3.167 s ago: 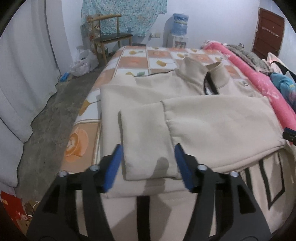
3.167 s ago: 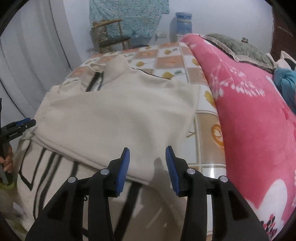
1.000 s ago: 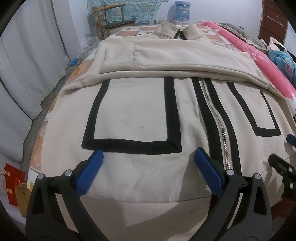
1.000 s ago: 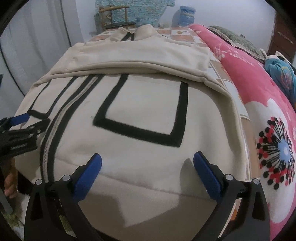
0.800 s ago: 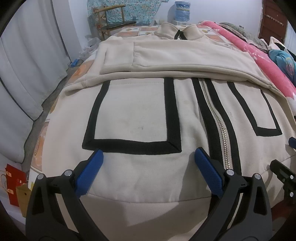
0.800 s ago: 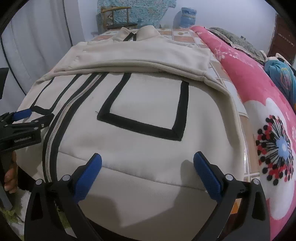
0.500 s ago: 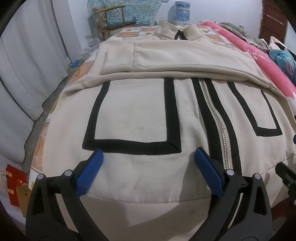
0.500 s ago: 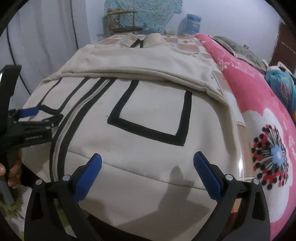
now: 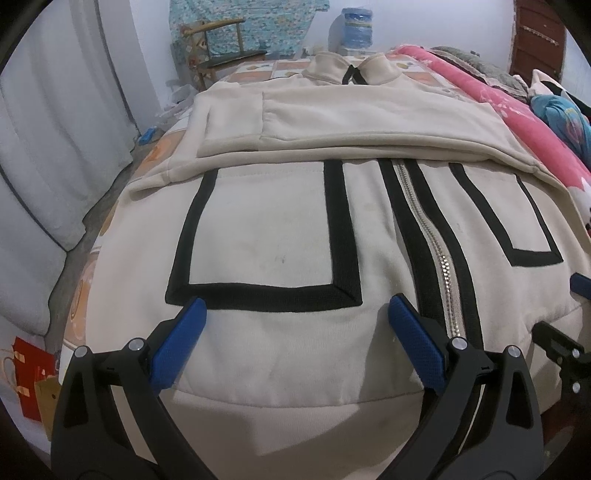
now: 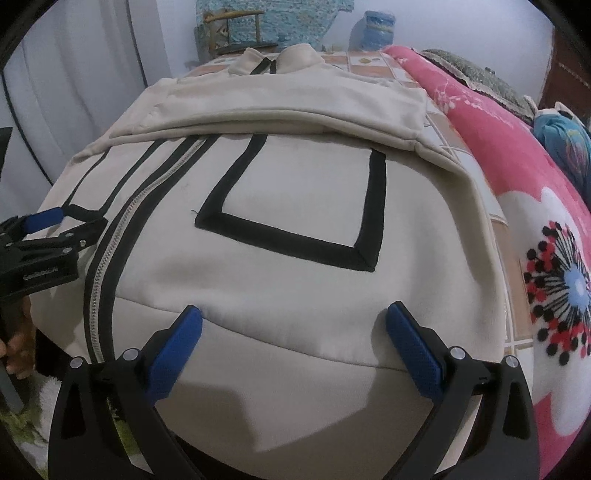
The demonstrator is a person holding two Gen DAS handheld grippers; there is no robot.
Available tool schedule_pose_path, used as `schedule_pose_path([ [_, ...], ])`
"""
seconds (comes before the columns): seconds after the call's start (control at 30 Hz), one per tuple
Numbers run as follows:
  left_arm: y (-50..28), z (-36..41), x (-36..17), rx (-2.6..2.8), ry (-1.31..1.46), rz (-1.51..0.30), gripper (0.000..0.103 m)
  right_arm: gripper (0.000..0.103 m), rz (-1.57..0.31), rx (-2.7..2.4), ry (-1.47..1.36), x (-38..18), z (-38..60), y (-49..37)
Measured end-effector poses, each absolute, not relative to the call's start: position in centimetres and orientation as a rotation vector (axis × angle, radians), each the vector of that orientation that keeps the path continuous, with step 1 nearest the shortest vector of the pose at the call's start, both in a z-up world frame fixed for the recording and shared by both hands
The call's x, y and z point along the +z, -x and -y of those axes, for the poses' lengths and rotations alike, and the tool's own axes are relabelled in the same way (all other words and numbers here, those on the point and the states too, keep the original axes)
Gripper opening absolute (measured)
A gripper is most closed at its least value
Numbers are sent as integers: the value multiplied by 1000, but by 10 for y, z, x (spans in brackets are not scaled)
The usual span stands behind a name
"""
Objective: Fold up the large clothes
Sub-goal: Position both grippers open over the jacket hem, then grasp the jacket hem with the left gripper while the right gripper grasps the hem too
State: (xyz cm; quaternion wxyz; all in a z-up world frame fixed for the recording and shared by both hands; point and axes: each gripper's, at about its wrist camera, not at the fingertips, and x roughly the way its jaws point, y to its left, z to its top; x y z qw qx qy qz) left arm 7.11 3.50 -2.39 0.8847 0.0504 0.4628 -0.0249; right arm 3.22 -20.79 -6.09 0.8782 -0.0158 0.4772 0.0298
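Note:
A cream zip-up jacket [image 9: 266,236] with black rectangle trim and a silver zipper [image 9: 436,258] lies face up on the bed, collar at the far end. Both sleeves [image 9: 369,122] are folded across its chest. My left gripper [image 9: 297,314] hovers open over the hem band on the jacket's left half, nothing between its blue pads. In the right wrist view the same jacket [image 10: 295,192] fills the frame. My right gripper [image 10: 294,321] is open above the hem on the right half. The left gripper [image 10: 48,236] shows at that view's left edge, held by a hand.
A pink floral blanket [image 10: 535,221] runs along the bed's right side, with a blue cloth [image 9: 565,122] piled further back. A wooden chair [image 9: 218,44] and a water bottle [image 9: 356,26] stand by the far wall. White curtains [image 9: 55,129] hang on the left; red bags [image 9: 29,369] sit on the floor.
Over three seconds both grippers pulled back from the folded sleeves to the jacket's hem and spread wider. In the last second the right gripper shifted slightly; the left held nearly still.

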Motion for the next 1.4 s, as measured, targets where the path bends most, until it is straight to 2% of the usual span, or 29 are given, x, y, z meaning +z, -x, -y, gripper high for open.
schedule_pose_path([
  [0.23, -38, -70, -9, -82, -100, -900, 96, 96, -996, 63, 33, -61, 209, -33],
  [0.43, -2, -113, -9, -37, -84, -915, 96, 96, -997, 63, 37, -61, 208, -33],
  [0.9, 25, -172, -27, -25, 160, -963, 95, 96, -995, 57, 34, -62, 208, -32],
  [1.07, 22, -182, -37, -48, 245, -1003, 78, 96, -995, 57, 36, -63, 208, -32],
  [1.13, 22, -187, -41, -60, 295, -1015, 75, 96, -995, 57, 35, -63, 208, -32],
  [1.3, 19, -193, -52, -85, 378, -1038, 74, 96, -996, 57, 36, -63, 208, -32],
  [1.4, 16, -195, -56, -96, 416, -1052, 67, 96, -995, 59, 35, -63, 208, -32],
])
